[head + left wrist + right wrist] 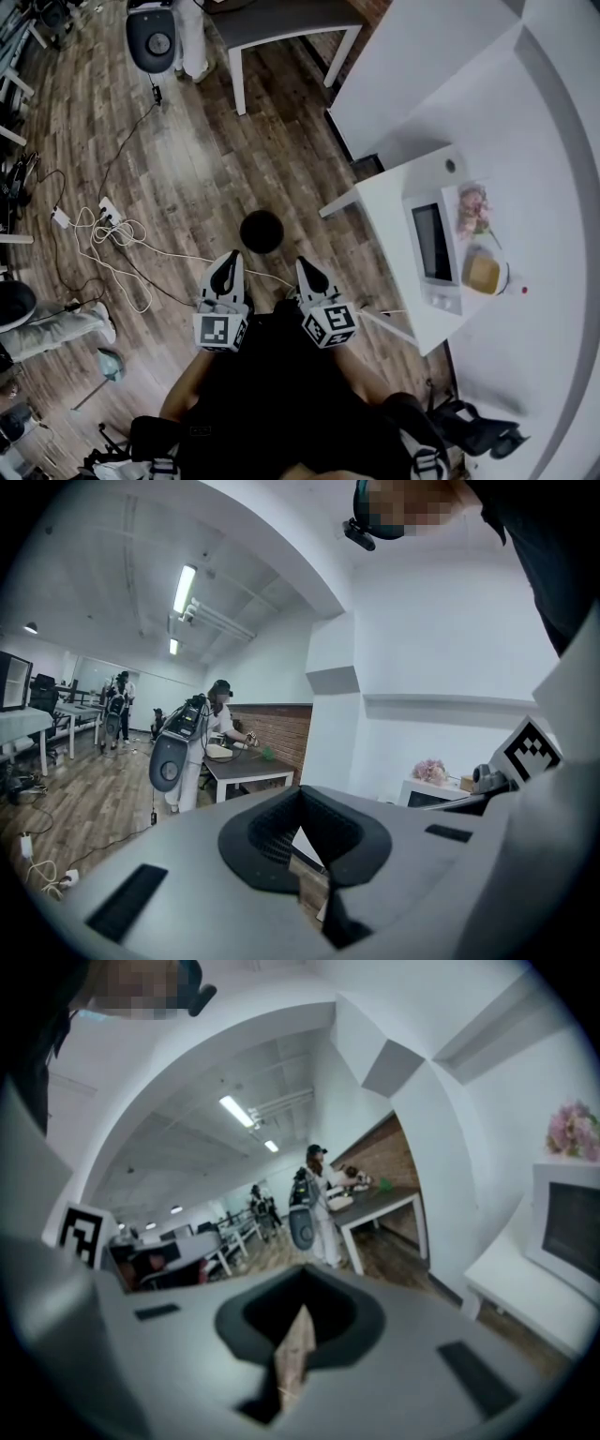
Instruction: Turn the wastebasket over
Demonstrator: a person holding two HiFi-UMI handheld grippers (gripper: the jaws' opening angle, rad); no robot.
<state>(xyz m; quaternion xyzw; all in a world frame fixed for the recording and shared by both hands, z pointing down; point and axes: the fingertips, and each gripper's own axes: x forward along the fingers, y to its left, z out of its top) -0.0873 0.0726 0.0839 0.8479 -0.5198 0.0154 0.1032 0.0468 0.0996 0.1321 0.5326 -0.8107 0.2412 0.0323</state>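
Wood floor [187,159] carries the black wastebasket [261,232], just ahead of 2 tools held side by side. Both the left tool [228,265] and the right tool [308,272] have jaws together, empty, clear of it. At right stands a white desk [394,202].

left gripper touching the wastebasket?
Apart. Left gripper view: left gripper is shut, with only floor beyond; head view: wastebasket sits on floor ahead of it.
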